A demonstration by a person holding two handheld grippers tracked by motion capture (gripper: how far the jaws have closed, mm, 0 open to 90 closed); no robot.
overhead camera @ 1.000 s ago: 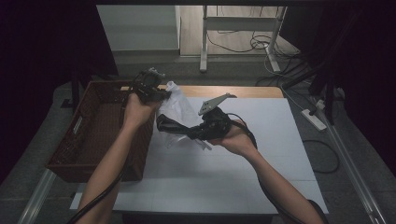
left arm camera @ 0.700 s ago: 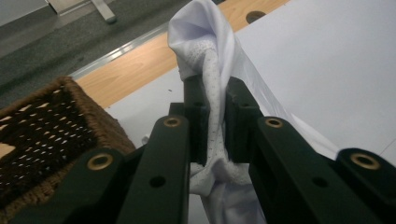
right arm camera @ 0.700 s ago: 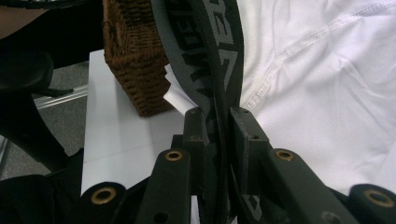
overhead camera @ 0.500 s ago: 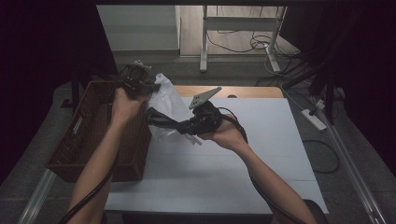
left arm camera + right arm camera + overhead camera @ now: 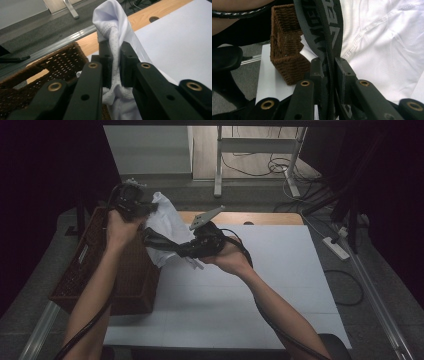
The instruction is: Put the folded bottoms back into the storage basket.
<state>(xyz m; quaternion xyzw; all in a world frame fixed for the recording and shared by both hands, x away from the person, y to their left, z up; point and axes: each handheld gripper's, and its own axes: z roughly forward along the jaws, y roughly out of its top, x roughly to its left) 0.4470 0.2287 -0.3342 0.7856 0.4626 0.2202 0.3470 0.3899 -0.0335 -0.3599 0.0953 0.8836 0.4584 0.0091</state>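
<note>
Both grippers, left (image 5: 115,63) and right (image 5: 329,72), pinching white garment (image 5: 167,222), waistband (image 5: 325,30) included, to carry it clear of basket (image 5: 95,270).

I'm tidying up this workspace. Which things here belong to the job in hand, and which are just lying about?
In use:
- white garment, its dark waistband
- left hand-held gripper, shut on the white fabric
- right hand-held gripper, shut on the waistband
- wicker basket

Lying about:
- power strip on the floor
- cables
</note>
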